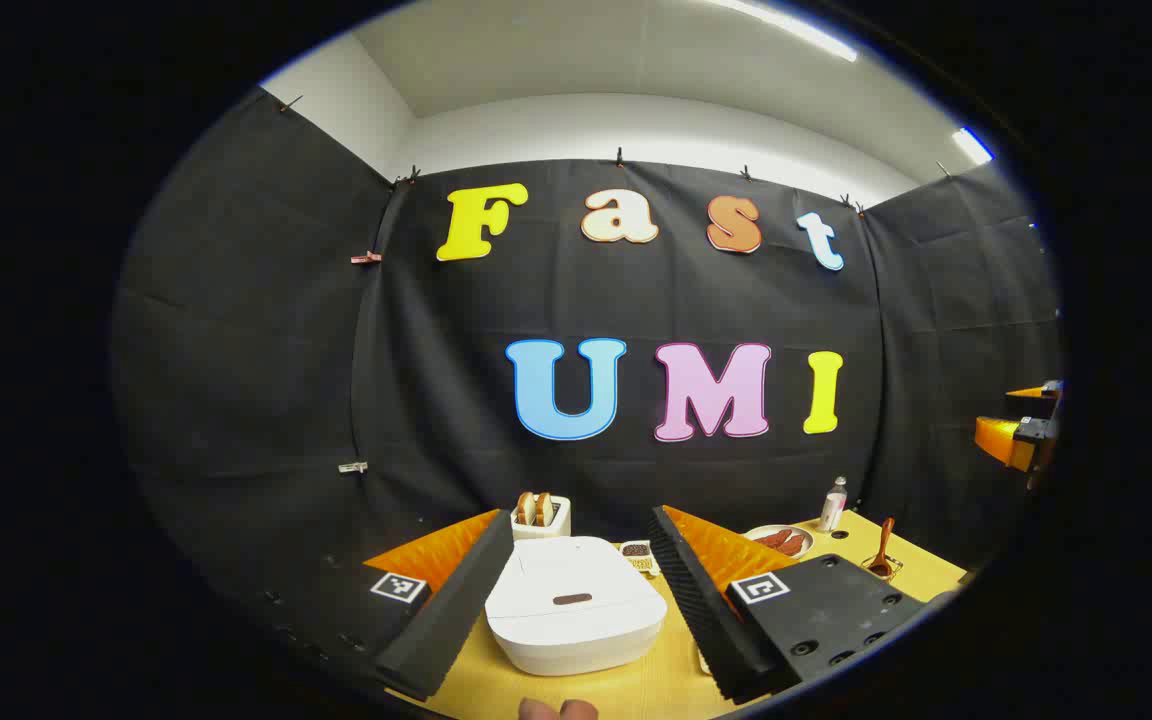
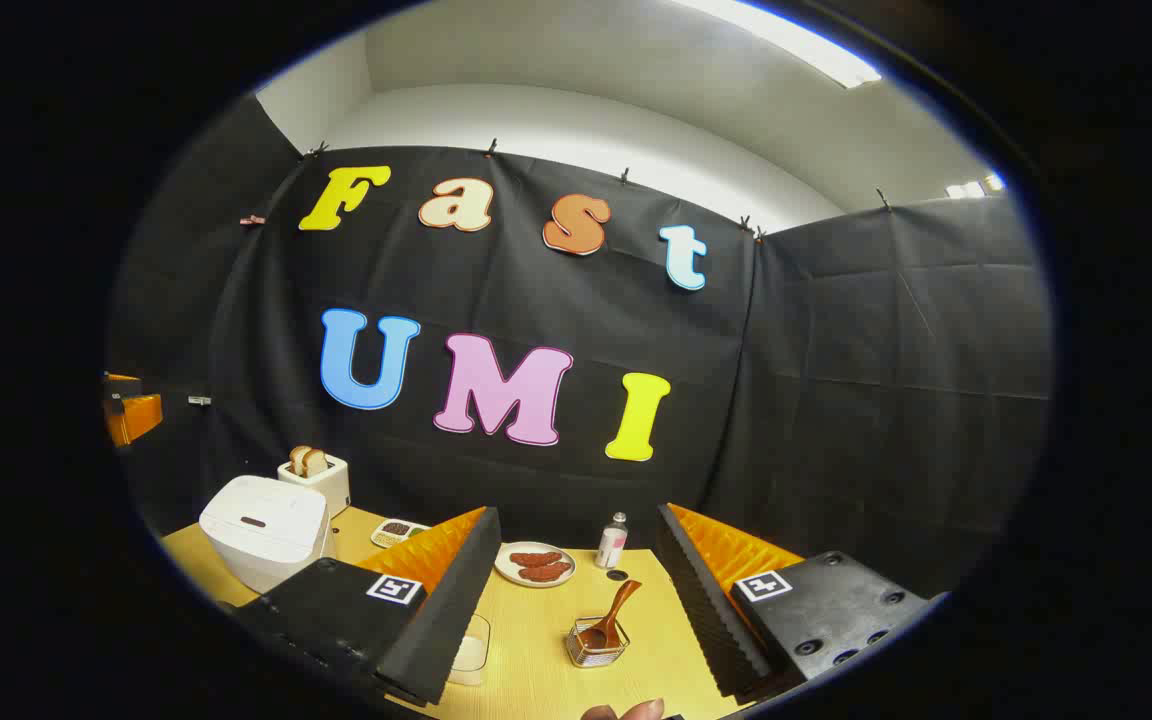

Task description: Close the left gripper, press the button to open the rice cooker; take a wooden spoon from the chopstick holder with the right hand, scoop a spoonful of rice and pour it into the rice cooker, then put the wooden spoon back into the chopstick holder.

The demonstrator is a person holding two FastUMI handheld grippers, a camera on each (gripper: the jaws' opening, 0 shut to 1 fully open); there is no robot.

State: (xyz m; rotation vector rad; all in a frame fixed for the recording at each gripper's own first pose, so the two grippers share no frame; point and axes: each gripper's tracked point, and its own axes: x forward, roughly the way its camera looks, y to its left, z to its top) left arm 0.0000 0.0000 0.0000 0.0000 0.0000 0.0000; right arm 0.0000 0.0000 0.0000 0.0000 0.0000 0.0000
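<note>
Left fingers: your left gripper stood spread wide, its two black ribbed foam pads angled outward and pressing on nothing; orange plastic backed each pad.
Between them: the rice cooker sat framed in the gap, a smooth white rounded box with its lid down and a small dark oval button on top. Neither pad touched it.
Right fingers: your right gripper was equally wide apart and empty, same black ridged pads on orange backing.
Wooden spoon: the wooden spoon leaned tilted in the chopstick holder, a small wire-mesh basket, on the table ahead of your right fingers and apart from both.
Rice: a clear container of white rice stood just beside the right gripper's left-hand pad; whether they touched, you could not tell.
Table: the yellow, faintly grained table carried all of it.
Further back: a white toaster with two bread slices stood behind the cooker; a round plate of reddish-brown pieces and a small bottle lay beyond the holder.
</note>
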